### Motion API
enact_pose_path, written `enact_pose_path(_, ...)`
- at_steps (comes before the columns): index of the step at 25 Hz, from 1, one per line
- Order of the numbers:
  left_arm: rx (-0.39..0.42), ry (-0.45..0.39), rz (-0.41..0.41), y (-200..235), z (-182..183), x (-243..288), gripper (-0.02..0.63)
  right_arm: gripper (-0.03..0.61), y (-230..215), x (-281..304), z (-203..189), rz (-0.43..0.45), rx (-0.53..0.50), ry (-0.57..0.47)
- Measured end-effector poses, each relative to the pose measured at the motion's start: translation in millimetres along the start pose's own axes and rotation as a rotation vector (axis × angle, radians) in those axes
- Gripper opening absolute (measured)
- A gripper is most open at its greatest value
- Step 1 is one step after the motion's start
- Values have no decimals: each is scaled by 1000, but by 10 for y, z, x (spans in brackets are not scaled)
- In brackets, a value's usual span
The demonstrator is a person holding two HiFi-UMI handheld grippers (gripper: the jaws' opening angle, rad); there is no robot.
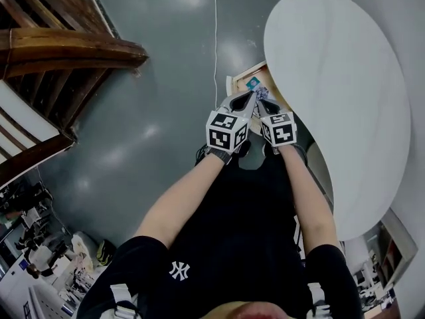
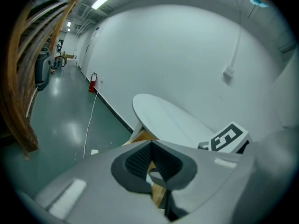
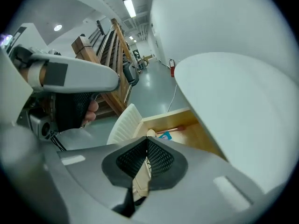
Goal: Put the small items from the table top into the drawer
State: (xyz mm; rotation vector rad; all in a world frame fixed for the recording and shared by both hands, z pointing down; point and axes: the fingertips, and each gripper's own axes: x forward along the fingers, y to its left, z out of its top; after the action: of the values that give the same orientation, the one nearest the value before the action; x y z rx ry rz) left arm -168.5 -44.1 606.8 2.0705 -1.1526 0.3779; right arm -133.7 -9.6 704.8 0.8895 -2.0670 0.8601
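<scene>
Head view shows the white table [image 1: 332,78] bare where visible and small items [image 1: 253,82] already in the open drawer [image 1: 244,72], with left gripper [image 1: 251,97] and right gripper [image 1: 263,101] jaws clenched empty above it, so the task looks nearly done.

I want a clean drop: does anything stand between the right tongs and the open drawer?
Nothing visible does. The shut right tongs point at the open drawer with only air between. The table top overhangs part of the drawer, to one side of that line.
</scene>
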Motion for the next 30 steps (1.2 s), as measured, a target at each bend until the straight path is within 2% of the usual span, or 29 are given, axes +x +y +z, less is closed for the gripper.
enact_pose_path(10,-8,-19,-23,-255,284,-210,2,25,137,-622,480,-10,22,-112)
enact_pose_path(15,9,-34,-29,-364,466,-320,0,25,164,-929,737,-44,23,-173)
enact_pose_path(25,74,-80,-74,-634,966,-545,2,25,108,-1596,1351,-106,49,-322)
enact_pose_path(30,156,-162,-114,-956,1442,-763,1,26,148,-2038,1721,-128,29,-430)
